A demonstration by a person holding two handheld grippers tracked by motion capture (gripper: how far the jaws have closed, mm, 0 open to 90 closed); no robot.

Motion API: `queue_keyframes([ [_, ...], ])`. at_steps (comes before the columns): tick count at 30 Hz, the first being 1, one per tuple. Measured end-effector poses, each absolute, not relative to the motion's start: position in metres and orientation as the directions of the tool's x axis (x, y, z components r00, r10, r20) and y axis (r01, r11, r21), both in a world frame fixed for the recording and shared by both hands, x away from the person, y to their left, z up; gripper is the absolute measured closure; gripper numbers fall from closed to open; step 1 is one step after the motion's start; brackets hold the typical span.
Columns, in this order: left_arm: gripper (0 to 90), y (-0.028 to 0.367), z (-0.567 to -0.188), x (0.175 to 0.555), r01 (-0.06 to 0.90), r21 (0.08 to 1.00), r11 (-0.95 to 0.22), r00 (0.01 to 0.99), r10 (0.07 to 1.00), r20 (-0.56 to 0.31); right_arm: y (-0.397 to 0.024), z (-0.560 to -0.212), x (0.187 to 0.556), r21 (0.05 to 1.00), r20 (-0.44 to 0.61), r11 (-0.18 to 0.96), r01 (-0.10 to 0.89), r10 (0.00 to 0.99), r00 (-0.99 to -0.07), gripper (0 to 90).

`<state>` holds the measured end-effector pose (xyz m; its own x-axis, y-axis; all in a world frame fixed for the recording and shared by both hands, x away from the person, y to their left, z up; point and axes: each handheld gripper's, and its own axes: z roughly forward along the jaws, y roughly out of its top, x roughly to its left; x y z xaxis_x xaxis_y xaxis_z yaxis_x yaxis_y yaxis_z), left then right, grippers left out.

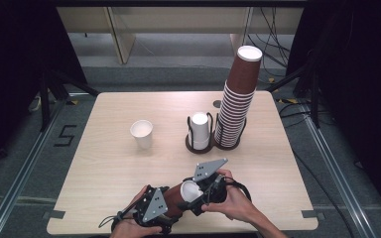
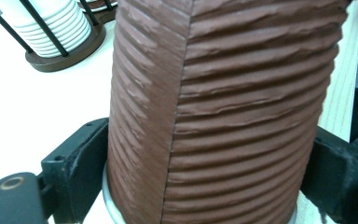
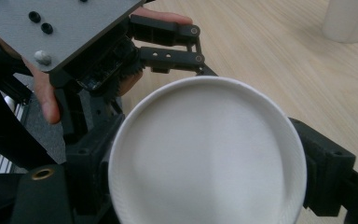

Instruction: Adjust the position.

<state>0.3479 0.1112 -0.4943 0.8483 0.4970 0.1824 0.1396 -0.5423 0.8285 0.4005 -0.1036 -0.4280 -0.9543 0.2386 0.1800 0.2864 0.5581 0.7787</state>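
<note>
Black two-jaw left gripper (image 1: 171, 210), right gripper (image 1: 198, 196), grey three-cornered screw-holed plates, black trailing cables, brass-ringed jaws

Setting: we judge it a lab recording bay – wooden table (image 1: 109, 163) between black curtains, loose floor cables (image 1: 273, 47), taped floor markings (image 1: 64, 135)
</note>
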Motion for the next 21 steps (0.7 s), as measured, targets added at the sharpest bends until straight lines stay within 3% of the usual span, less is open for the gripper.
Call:
queue_keyframes([
  [5, 5.1, 0.114, -0.497, 0.35, 0.129, 0.897, -0.424, 0.845, 0.52, 0.124, -0.108, -0.421, 0.403, 0.792, 0.188, 0.534, 0.296, 0.247, -0.951, 23.2],
  [14, 4.2, 0.122, -0.494, 0.35, 0.066, 0.966, -0.25, 0.848, 0.524, 0.078, -0.122, -0.411, 0.41, 0.833, 0.272, 0.424, 0.355, 0.245, -0.931, 23.5],
  [21, 3.6, 0.124, -0.491, 0.349, 0.052, 0.976, -0.212, 0.845, 0.529, 0.07, -0.127, -0.409, 0.413, 0.842, 0.313, 0.382, 0.381, 0.229, -0.922, 23.5],
])
